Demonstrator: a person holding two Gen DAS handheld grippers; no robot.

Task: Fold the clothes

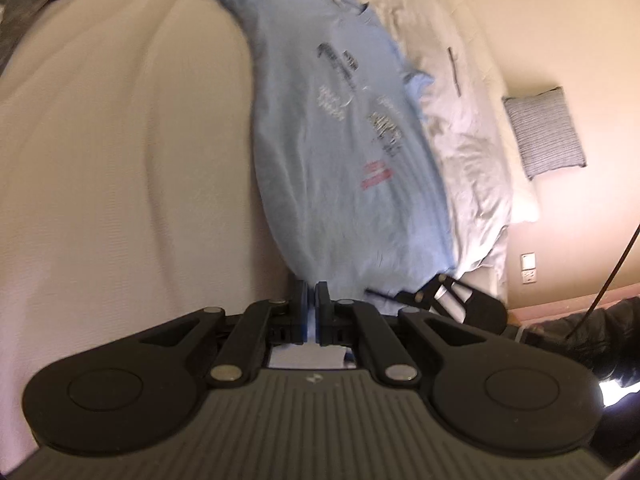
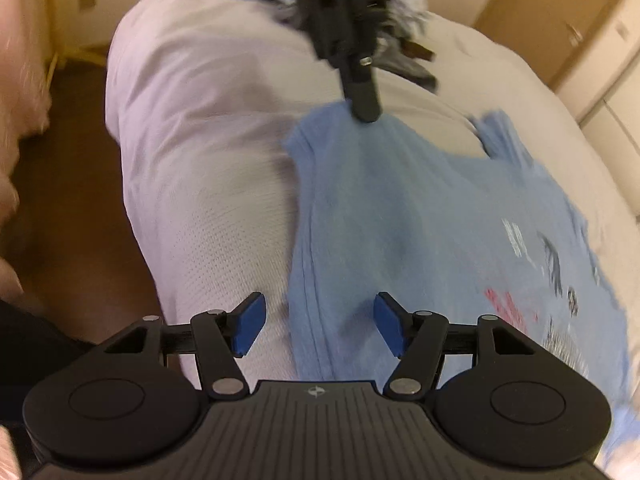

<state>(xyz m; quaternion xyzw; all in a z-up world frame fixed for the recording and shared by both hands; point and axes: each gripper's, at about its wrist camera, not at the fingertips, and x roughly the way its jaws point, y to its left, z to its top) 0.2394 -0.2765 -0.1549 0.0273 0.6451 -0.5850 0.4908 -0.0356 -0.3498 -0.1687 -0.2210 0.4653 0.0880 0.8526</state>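
- My left tongs point(image 1: 311, 300) are clenching the hem corner of the light blue T-shirt point(image 1: 340, 160), pads closed on the cloth.
- My right tongs point(image 2: 316, 326) are standing released over the shirt's side edge, pads gripping nothing.
- The shirt is lying print-up on the bed point(image 1: 120, 140), spread beside a rumpled white duvet point(image 1: 460, 120).

Light-blue printed T-shirt point(image 1: 340, 152), spread flat

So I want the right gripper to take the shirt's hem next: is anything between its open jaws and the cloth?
Nothing visible: the right gripper hangs open over the blue T-shirt edge; the left gripper pinches another corner, well clear.
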